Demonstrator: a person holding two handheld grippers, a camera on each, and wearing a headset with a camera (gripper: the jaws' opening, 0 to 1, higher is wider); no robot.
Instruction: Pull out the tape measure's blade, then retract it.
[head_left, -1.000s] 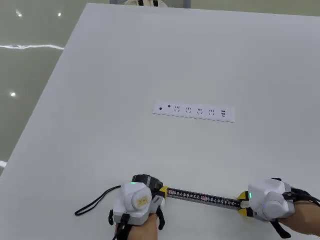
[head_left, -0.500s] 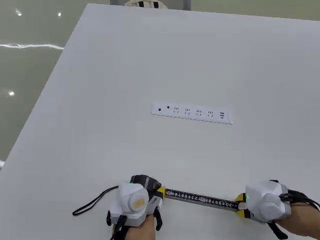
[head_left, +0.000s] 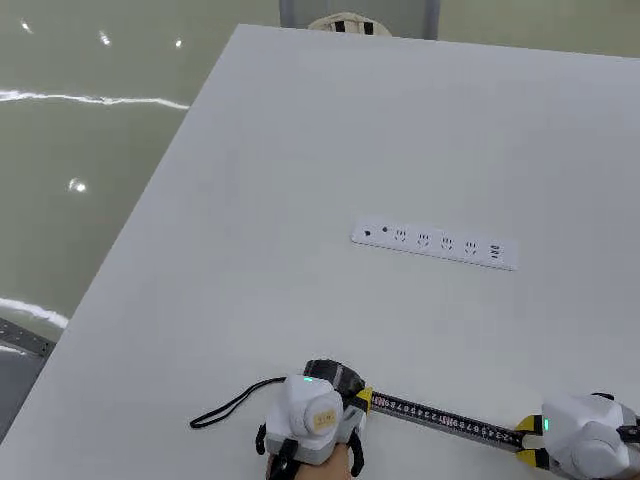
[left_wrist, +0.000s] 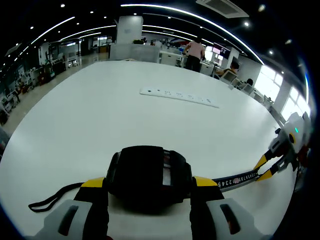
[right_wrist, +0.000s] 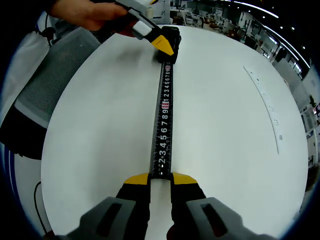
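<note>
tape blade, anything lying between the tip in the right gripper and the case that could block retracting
Nothing visible does. The blade runs straight over bare table from the right gripper to the case in the left gripper; the power strip lies well off to one side.

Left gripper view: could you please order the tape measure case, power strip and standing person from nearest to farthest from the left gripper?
1. Tape measure case, in the left gripper's jaws.
2. Power strip, mid-table ahead.
3. Standing person, beyond the table.
</note>
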